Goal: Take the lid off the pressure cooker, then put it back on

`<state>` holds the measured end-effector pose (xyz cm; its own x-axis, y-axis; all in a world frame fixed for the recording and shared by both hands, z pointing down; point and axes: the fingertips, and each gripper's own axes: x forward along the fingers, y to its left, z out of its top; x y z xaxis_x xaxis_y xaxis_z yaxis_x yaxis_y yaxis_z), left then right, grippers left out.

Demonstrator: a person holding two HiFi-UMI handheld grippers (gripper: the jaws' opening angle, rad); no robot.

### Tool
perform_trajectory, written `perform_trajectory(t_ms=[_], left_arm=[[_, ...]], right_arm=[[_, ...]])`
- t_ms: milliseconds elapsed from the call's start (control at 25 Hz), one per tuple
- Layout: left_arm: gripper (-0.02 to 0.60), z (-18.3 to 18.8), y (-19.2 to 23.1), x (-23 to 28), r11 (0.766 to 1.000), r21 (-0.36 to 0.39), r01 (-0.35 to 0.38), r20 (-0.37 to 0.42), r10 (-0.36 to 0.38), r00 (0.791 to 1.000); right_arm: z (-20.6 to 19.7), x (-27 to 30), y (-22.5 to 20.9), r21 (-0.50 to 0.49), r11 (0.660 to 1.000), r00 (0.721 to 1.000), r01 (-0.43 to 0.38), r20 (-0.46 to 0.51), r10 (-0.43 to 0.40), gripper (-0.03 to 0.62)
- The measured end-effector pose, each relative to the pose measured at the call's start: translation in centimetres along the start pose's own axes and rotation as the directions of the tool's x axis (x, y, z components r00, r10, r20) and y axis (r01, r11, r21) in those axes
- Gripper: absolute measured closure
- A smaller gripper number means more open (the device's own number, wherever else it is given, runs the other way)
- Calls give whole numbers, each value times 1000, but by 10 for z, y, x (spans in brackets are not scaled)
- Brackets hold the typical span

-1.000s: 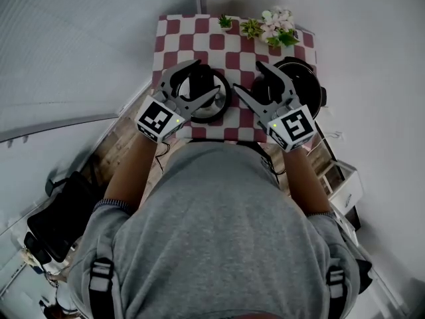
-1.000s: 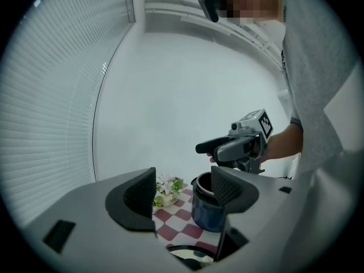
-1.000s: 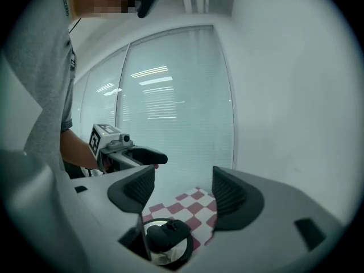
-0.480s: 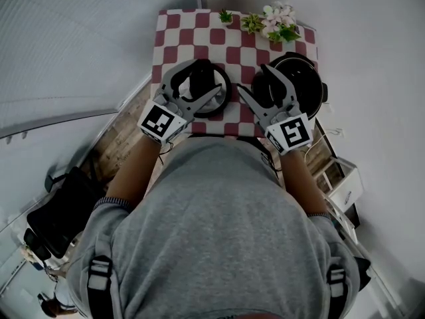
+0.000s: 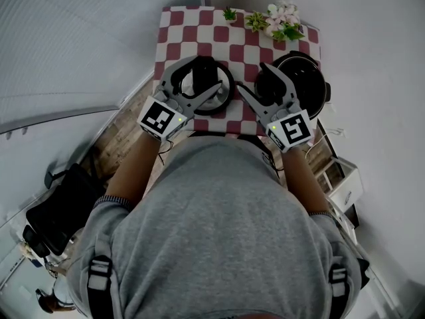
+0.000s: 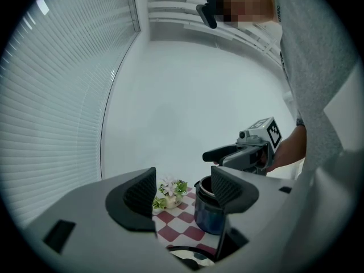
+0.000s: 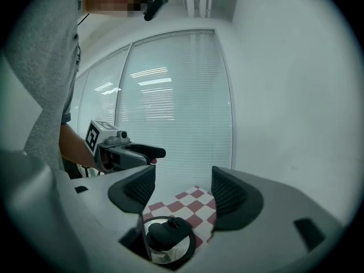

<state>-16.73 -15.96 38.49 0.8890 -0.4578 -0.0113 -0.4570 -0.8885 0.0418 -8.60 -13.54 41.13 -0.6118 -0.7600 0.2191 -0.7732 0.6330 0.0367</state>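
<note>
- Two grippers, and neither has hold of anything, as far as I can see?
- Right. The left gripper (image 5: 207, 75) has its jaws spread wide with only air between the pads. The right gripper (image 5: 252, 77) is wide open too, and empty. Both hang above the table and point inward, towards each other.
- So where's the lid?
- The round glass lid with the black rim and black knob (image 7: 165, 238) is off. It lies flat on the red-and-white checked cloth (image 5: 199, 28), knob up, just beside the dark, deep metal pressure cooker pot (image 5: 302, 78). The left gripper is over it, and the right one looks down at it from the pot's side.
- Then the first half is done?
- I'd say so. Putting it back on is what's left. My guess is that one gripper has to drop and close on that knob, then lift the lid level, carry it across to the pot and set it square on the rim.
- Anything in the pot?
- It stands open, but the inside is too dark for me to tell. The only other things up there are the pale flowers (image 5: 282, 20) at the far edge, well clear of the path.
</note>
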Motion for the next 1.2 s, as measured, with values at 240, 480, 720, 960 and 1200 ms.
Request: perform_trajectory(t_ms=[240, 480, 720, 960, 1200], left_arm=[[255, -15, 8, -4, 998, 41, 53, -78, -49, 996], [253, -44, 16, -13, 994, 64, 94, -208, -79, 975], [253, -90, 20, -25, 983, 94, 159, -379, -112, 919], [253, -141, 23, -30, 967, 124, 223, -519, -128, 845], [253, -184, 24, -26, 948, 126, 292, -630, -151, 762]], right_arm=[[-10, 23, 9, -14, 997, 994, -77, -79, 76, 266], [-29, 51, 30, -61, 979, 963, -197, -199, 181, 263], [-58, 78, 50, -98, 937, 889, -334, -362, 279, 260], [-90, 103, 57, -171, 897, 836, -407, -465, 291, 260], [-132, 116, 60, -161, 861, 751, -482, -583, 311, 260]])
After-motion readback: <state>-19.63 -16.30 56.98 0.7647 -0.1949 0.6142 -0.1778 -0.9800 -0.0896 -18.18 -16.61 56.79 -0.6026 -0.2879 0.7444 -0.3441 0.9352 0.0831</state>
